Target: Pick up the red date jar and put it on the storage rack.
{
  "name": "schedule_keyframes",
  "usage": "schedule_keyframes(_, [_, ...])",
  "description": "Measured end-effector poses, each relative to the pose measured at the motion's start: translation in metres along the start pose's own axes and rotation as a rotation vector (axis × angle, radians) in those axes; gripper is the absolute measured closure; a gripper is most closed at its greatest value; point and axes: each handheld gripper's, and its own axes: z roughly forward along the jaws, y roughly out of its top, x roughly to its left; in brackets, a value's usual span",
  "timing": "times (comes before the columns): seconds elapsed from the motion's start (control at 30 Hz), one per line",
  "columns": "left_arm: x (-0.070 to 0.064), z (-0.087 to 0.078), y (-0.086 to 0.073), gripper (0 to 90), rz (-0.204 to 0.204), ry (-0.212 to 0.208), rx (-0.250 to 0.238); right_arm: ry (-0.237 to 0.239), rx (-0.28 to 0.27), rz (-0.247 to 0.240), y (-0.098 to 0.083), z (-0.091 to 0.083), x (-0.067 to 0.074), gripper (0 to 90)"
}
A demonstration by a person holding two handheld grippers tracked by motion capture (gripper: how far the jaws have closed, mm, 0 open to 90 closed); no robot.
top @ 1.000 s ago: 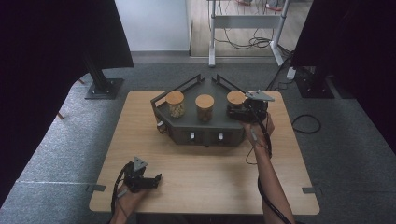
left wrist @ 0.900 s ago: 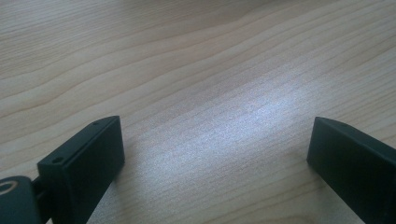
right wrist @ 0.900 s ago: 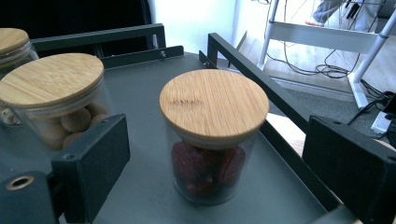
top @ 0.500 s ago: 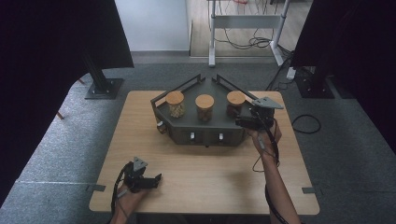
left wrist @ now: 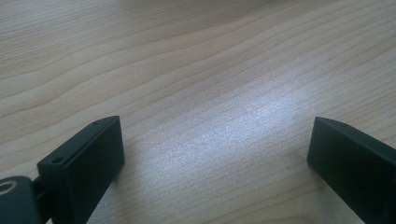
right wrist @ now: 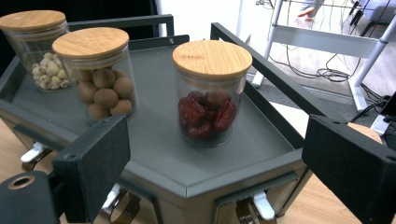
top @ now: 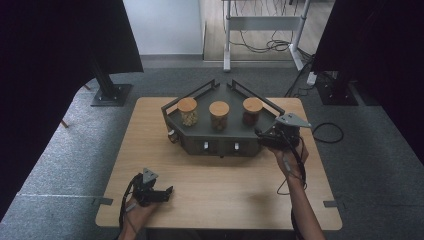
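From above, my right gripper (top: 261, 138) hovers at the right front corner of the grey tray (top: 227, 135), which stands on the far half of the table (top: 220, 185). Three jars with wooden lids stand in a row on the tray: the pale-nut jar (top: 188, 111) at left, the brown-ball jar (top: 219, 115) in the middle, the red-fruit jar (top: 252, 110) at right, nearest my right gripper. My left gripper (top: 167, 192) rests low near the table's front left edge, well apart from the tray.

In the left gripper view, my two black jaws stand spread wide over bare wood grain, nothing between them.

In the right gripper view, my jaws are also spread wide and empty. Between and beyond them stands the red-fruit jar (right wrist: 211, 91), upright on the tray floor, lid on, not touched by either jaw. The brown-ball jar (right wrist: 97, 70) stands to its left, the pale-nut jar (right wrist: 37, 46) farther left at the back. Below the tray's front wall (right wrist: 243, 179) I see small white latches (right wrist: 261, 205).
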Motion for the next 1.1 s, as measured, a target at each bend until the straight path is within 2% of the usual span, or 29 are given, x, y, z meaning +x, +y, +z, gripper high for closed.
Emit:
schedule_keyframes(0.57, [0.000,0.000,-0.001,3.7,-0.004,0.001,-0.003,0.008,0.006,-0.002,-0.037,-0.030,0.003,8.0])
schedule_keyframes(0.87, [0.000,0.000,0.000,3.7,-0.001,0.001,-0.001,0.010,-0.006,-0.012,-0.050,-0.047,0.006,8.1])
schedule_keyframes(1.1, [0.000,0.000,0.000,3.7,-0.001,0.001,-0.001,0.009,0.005,-0.016,-0.060,-0.054,0.009,8.0])
